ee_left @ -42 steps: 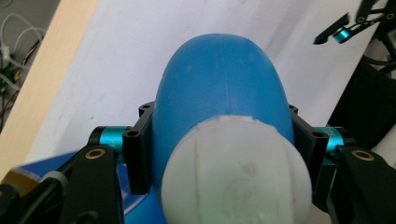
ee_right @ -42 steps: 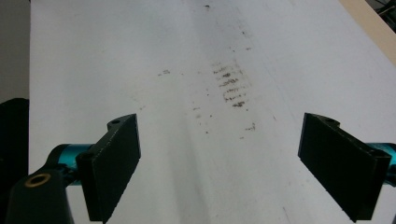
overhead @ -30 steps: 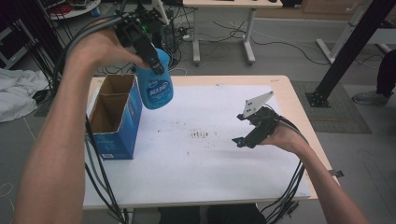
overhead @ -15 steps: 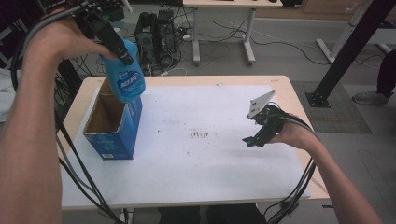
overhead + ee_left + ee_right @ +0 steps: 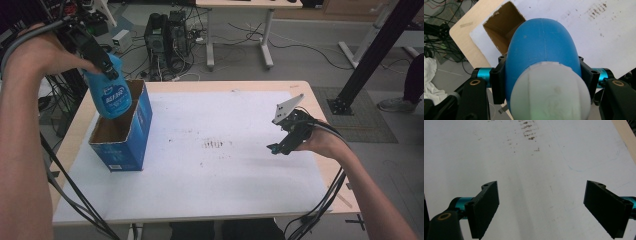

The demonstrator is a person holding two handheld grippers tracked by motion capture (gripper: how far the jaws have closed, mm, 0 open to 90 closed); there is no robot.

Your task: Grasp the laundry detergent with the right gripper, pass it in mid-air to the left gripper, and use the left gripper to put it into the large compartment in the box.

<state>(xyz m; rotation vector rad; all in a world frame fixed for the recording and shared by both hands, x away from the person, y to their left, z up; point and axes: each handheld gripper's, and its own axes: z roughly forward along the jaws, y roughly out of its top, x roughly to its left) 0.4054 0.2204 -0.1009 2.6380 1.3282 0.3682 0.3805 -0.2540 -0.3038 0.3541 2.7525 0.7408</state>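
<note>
From the high view, we see the left tongs (image 5: 102, 62) clamped on the upper part of a blue bottle (image 5: 112, 95), which hangs tilted over the open top of a blue cardboard box (image 5: 131, 132). The bottle's lower end sits at the box's mouth; whether it touches the cardboard we cannot tell. The box stands near the left edge of the counter (image 5: 240, 190), on the white sheet that covers most of it. Well apart, on the right side, the right tongs (image 5: 281, 147) hover low over the sheet with nothing between them, near a patch of dark smudges (image 5: 212, 144).

In the left gripper view, we look down along the bottle (image 5: 541, 55), its pale bottom end closest to us. Both black jaws press against its sides. Beyond it lies the box's brown open inside (image 5: 504, 27).

In the right gripper view, the right tongs (image 5: 541, 207) stand wide apart and empty above the white sheet, the smudges (image 5: 529, 131) farther ahead.
</note>
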